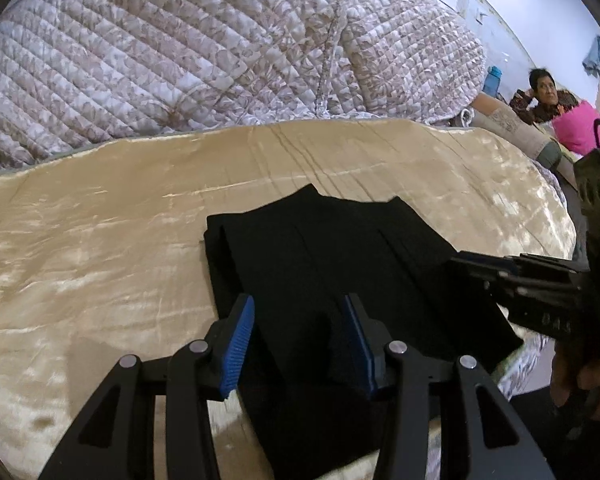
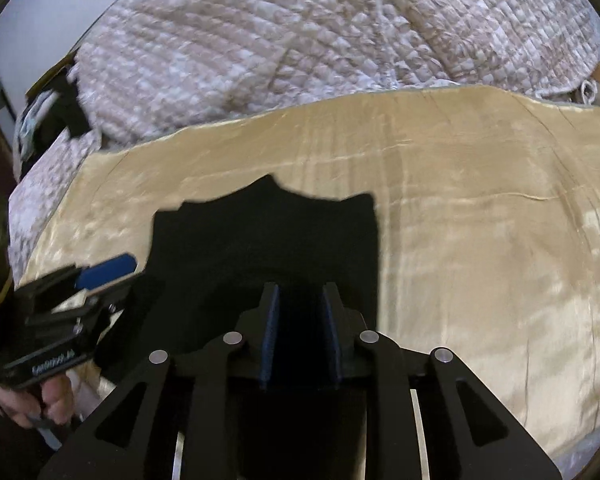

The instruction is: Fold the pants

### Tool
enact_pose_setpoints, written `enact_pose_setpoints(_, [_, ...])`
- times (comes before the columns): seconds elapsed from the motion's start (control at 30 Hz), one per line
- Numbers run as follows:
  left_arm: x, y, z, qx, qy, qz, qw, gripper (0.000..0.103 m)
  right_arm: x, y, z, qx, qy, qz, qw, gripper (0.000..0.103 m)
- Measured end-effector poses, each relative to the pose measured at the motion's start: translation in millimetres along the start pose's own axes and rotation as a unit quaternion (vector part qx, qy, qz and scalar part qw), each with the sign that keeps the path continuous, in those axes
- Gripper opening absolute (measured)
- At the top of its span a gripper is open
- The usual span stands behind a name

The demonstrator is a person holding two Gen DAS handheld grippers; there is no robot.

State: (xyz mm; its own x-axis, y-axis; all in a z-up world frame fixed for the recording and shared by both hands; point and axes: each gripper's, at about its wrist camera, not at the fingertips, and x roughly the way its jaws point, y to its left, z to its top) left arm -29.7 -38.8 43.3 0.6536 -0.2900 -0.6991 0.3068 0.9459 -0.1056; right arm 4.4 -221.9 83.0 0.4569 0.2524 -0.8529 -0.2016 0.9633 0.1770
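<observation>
Folded black cloth pants [image 1: 340, 248] lie on shiny gold blanket [image 1: 100, 240]; we see left gripper [image 1: 300, 340] half-open, right gripper [image 2: 300, 336] narrowly open, gripping nothing.

Matt black cloth pants [image 1: 340, 248] lie on a glossy, crushed golden satin sheet [image 1: 100, 248]; behind the sheet, a puffy stitched floral quilt [image 1: 200, 48].

The black pants [image 1: 340, 260] lie folded into a compact, roughly rectangular stack on the cream satin sheet [image 1: 100, 240], near its front edge. The far edge is uneven, two corners poking up; lengthwise creases run across the top layer.
</observation>
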Motion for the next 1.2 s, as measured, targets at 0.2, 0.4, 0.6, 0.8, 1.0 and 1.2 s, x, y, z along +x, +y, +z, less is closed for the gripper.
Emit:
enact_pose_setpoints(0.2, [-10.0, -8.8, -24.1, 0.009, 0.009, 0.016, 0.9998, 0.049, -5.2, 26.1, -28.6, -0.042, 0.007, -0.002, 0.999, 0.023])
enact_pose_setpoints(0.4, [-9.6, -7.7, -38.1, 0.004, 0.008, 0.023, 0.9997, 0.051, 1.2, 33.6, -39.1, -0.080, 0.009, -0.022, 0.997, 0.028])
enact_pose_setpoints(0.6, [-8.5, -1.4, -41.9, -0.008, 0.005, 0.013, 0.9999, 0.051, 1.2, 35.7, -44.7, -0.095, 0.003, -0.028, 0.995, 0.028])
enact_pose_setpoints(0.8, [-10.3, 8.0, -40.8, -0.021, 0.007, 0.012, 0.9997, 0.053, -1.5, 24.9, -39.1, -0.071, 0.011, -0.007, 0.997, 0.031])
enact_pose_setpoints(1.0, [-10.0, 17.5, -37.6, -0.030, 0.012, 0.010, 0.9994, 0.055, -9.0, -0.1, -26.1, -0.021, 0.010, -0.014, 1.000, 0.033])
enact_pose_setpoints(1.2, [-6.2, 24.7, -29.4, -0.036, 0.018, 0.020, 0.9990, 0.055, -11.3, -18.8, -14.0, 0.002, 0.018, -0.038, 0.999, 0.044])
